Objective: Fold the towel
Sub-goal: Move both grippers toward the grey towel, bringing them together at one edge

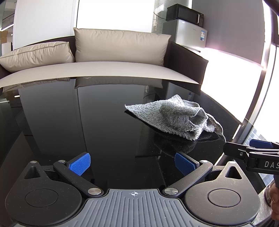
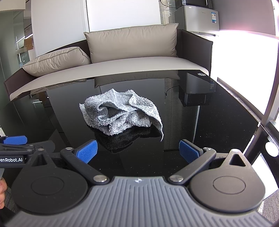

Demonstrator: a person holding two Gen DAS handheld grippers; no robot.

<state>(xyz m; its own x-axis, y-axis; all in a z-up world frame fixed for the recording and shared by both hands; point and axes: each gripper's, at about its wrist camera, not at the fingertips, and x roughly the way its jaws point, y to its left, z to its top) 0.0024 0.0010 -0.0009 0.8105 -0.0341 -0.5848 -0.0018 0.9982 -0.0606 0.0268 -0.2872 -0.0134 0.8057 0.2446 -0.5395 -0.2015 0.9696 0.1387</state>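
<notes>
- We see the small grey fluffy terry towel (image 2: 122, 115) lying crumpled in a loose heap on the glossy black glass table (image 2: 209, 131), roughly mid-table, not folded: ridges, a hollow in the middle, one corner trailing toward the near right.
- In the left wrist view the same heap (image 1: 174, 115) sits ahead and to the right, with one flat pointed corner sticking out to the left.
- Handling, our judgement: light, soft, limp, no stiffness at all, so it will sag and drape from whatever point we pinch. The pile should grip well on ribbed pads (the table looks slick, so the cloth may slide when dragged).
- Where to take hold: the free corners and hem edges, not the bunched middle. The trailing near-right corner suits the right gripper (image 2: 137, 153); the flat left corner suits the left gripper (image 1: 132, 164). Pinching the centre would only lift a wad.
- Right gripper: blue ribbed pads (image 2: 87, 152) spread wide, nothing between them, low over the table just short of the towel.
- Left gripper: likewise spread apart and empty, well clear of the cloth, beside the right gripper.
- A bit of a hand (image 2: 1, 193) shows at the frame edge.
- Behind the table: a beige cushioned sofa with dark frame (image 2: 132, 43), a silver mini fridge (image 1: 188, 35) with a black microwave (image 1: 184, 14) on top (irrelevant to the fold).
</notes>
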